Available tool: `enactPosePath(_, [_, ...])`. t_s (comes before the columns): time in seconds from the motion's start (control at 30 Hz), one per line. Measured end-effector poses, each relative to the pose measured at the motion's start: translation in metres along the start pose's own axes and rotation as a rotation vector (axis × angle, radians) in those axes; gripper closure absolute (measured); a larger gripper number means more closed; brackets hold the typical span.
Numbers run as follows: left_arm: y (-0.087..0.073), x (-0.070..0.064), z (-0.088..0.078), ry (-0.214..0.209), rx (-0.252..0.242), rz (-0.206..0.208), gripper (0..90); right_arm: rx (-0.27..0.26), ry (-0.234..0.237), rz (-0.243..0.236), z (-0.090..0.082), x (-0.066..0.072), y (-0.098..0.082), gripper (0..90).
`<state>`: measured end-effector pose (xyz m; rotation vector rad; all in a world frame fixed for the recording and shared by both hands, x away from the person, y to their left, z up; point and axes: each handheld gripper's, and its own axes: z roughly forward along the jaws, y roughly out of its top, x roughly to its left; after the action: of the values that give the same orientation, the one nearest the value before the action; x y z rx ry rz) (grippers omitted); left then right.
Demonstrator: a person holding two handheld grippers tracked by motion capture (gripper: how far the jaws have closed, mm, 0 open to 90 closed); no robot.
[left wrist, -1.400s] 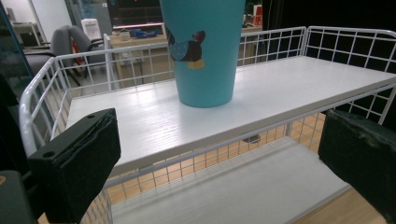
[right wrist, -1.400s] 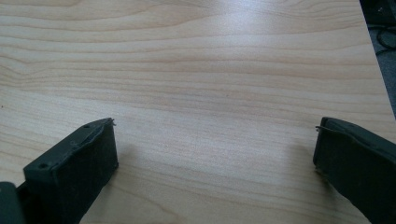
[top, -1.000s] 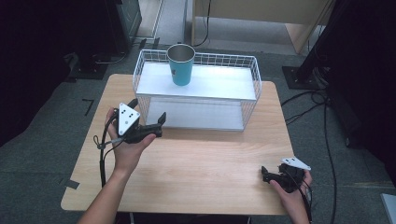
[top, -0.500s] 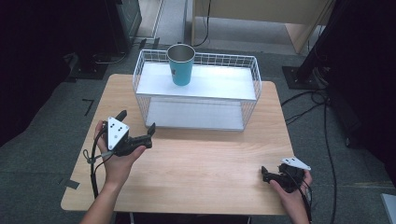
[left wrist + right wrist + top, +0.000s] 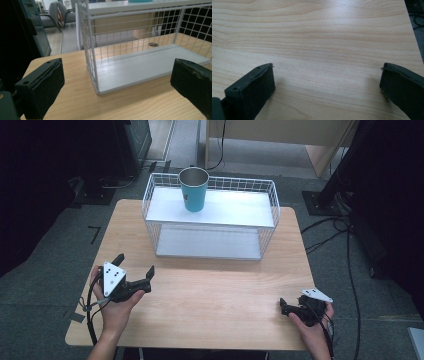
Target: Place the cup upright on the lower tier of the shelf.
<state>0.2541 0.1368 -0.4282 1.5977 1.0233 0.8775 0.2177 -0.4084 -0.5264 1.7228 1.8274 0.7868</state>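
Teal cup (image 5: 193, 189) upright on top shelf of white wire rack (image 5: 210, 217); left tongs (image 5: 134, 268) wide open, empty, well apart from it above table (image 5: 215, 295); right tongs (image 5: 284, 305) low at near right corner. Left gripper view: rack ahead between spread jaws. Right gripper view: jaws wide, empty, over bare wood. Likely step: approach; next, a raised reach to cup.

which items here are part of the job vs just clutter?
In play:
- teal cup, upright on the rack's top shelf
- white wire rack
- left claw, open, empty
- right claw, open, low over the table

Lying about:
- floor cables
- grey chair
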Motion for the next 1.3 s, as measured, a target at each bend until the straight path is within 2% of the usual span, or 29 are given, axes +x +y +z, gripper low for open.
enactPosePath(0.4, [-0.036, 0.022, -0.015, 0.053, 0.073, -0.021, 0.0, 0.000, 0.000, 0.000, 0.000, 0.000, 0.000, 0.0])
enactPosePath(0.63, [-0.051, 0.031, -0.021, 0.077, 0.101, -0.037, 0.0, 0.000, 0.000, 0.000, 0.000, 0.000, 0.000, 0.0])
enactPosePath(0.77, [-0.065, 0.036, -0.025, 0.096, 0.129, -0.052, 0.0, 0.000, 0.000, 0.000, 0.000, 0.000, 0.000, 0.0])
enactPosePath(1.03, [-0.078, 0.042, -0.028, 0.112, 0.175, -0.062, 0.0, -0.002, -0.004, 0.000, 0.000, 0.000, 0.000, 0.0])
enactPosePath(1.3, [-0.090, 0.050, -0.032, 0.127, 0.255, -0.078, 0.0, -0.002, -0.004, 0.000, 0.000, 0.000, 0.000, 0.0])
